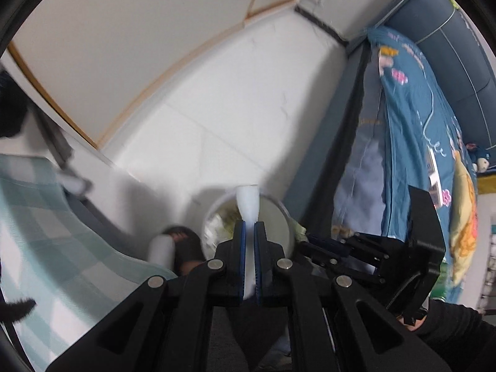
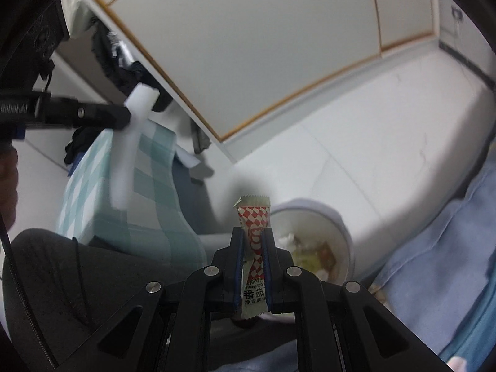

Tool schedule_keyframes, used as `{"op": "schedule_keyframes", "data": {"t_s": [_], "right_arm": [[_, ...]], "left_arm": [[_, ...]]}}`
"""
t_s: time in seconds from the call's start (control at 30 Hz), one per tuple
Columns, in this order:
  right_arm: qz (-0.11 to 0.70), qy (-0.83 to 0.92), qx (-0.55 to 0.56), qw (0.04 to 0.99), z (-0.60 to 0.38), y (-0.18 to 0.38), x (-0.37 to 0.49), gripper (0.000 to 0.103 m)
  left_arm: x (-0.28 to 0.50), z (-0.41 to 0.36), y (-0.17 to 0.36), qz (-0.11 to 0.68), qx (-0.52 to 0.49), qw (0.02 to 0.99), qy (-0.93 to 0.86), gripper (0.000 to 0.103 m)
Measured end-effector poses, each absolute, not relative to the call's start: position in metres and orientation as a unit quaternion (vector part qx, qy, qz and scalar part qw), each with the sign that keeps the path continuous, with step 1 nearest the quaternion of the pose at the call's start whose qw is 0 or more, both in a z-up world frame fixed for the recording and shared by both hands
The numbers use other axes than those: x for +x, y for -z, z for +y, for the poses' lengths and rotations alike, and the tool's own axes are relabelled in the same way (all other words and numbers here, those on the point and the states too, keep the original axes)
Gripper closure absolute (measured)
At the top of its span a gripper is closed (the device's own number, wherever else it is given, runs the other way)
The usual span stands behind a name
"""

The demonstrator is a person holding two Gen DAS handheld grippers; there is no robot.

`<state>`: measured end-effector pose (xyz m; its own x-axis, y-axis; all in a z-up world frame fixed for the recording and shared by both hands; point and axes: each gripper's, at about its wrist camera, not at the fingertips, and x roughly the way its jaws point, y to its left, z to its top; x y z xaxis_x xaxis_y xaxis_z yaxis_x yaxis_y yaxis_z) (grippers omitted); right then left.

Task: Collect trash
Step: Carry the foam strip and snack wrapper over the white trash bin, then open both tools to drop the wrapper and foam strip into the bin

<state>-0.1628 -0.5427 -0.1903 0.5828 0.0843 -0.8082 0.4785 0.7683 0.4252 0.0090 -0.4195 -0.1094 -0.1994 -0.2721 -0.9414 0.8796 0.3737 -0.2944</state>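
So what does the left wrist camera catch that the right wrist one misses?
Only the left wrist view shows the blue cartoon-print fabric and a foot in a black sandal. Only the right wrist view shows the red-and-white checked sauce packet clamped in the right hand-held gripper. Both show the round white trash bin with scraps inside, the green-and-white checked cloth, and the white strip pinched by the left hand-held gripper.

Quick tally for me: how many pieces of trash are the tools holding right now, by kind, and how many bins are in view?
White paper strip, in left tool: 1
Red-and-white sauce packet, in right tool: 1
White trash bin on the floor: 1
Total: 3
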Motion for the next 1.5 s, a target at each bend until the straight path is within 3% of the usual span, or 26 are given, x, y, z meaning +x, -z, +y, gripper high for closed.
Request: {"op": "schedule_keyframes", "data": {"t_s": [0.23,0.73,1.1,1.17,1.23,1.27,1.43,1.5], "right_arm": [[0.451,0.109,0.37,0.805,-0.552,0.221,-0.162,0.093],[0.468,0.143,0.412,0.769,-0.567,0.25,-0.169,0.089],[0.486,0.155,0.38,0.771,-0.562,0.229,-0.176,0.073],[0.482,0.162,0.383,0.771,-0.562,0.224,-0.181,0.067],[0.48,0.166,0.384,0.771,-0.562,0.221,-0.182,0.064],[0.481,0.166,0.383,0.771,-0.562,0.219,-0.182,0.063],[0.476,0.166,0.388,0.772,-0.562,0.211,-0.182,0.062],[0.473,0.168,0.387,0.774,-0.562,0.207,-0.183,0.061]], "left_arm": [[0.011,-0.441,0.165,0.639,0.29,0.526,0.48,0.102],[0.009,-0.462,0.223,0.709,0.284,0.454,0.458,0.101],[0.004,-0.461,0.231,0.714,0.3,0.449,0.447,0.096],[0.004,-0.459,0.228,0.709,0.302,0.456,0.445,0.091],[0.005,-0.458,0.22,0.699,0.303,0.474,0.442,0.074],[0.005,-0.457,0.216,0.695,0.302,0.481,0.441,0.071],[0.002,-0.451,0.182,0.652,0.297,0.535,0.447,0.069],[0.0,-0.45,0.167,0.627,0.299,0.56,0.45,0.062]]}}
